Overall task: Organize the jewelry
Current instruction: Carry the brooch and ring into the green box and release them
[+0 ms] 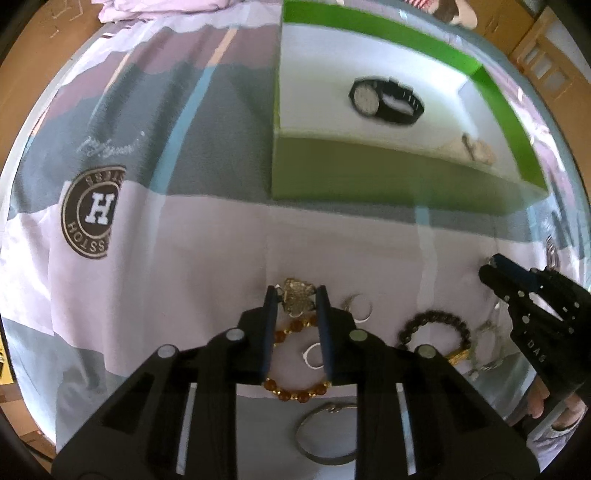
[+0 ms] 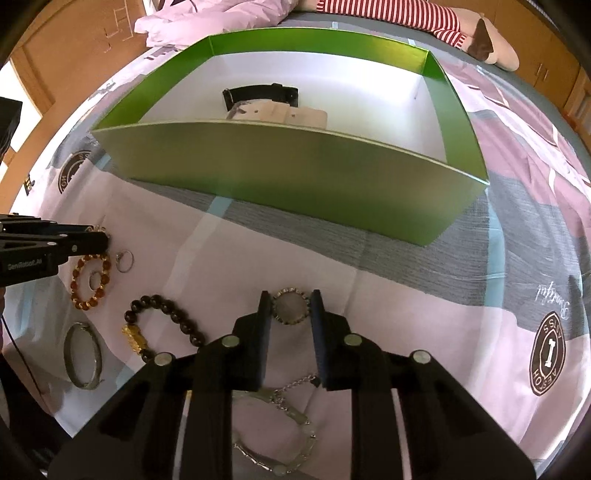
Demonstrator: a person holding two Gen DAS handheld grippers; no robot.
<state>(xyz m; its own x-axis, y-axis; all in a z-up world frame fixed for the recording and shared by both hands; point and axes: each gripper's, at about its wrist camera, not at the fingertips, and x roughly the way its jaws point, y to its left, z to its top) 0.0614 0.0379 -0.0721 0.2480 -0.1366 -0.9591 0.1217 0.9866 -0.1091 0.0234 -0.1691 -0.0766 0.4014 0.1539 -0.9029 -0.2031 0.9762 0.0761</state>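
Note:
A green box [image 1: 369, 173] [image 2: 295, 177] stands on the bed and holds a black watch [image 1: 384, 99] [image 2: 258, 94] and a pale beige item [image 2: 291, 114]. My left gripper [image 1: 295, 295] is open, its fingers either side of a gold sparkly ornament [image 1: 297, 297] and over an amber bead bracelet [image 1: 295, 395] [image 2: 90, 280]. My right gripper [image 2: 290, 299] is open around a small beaded ring-shaped piece [image 2: 290, 306]; it shows at the right of the left wrist view [image 1: 495, 269]. A dark bead bracelet [image 1: 436, 325] [image 2: 166, 321] lies between them.
Loose on the patterned bedsheet [image 2: 480, 295] lie a silver bangle [image 1: 321, 435] [image 2: 83, 360], small silver rings [image 1: 358, 306] [image 2: 123, 261] and a silver chain bracelet [image 2: 288, 410]. A crumpled pink quilt [image 2: 207, 22] and a striped plush toy [image 2: 443, 22] lie behind the box.

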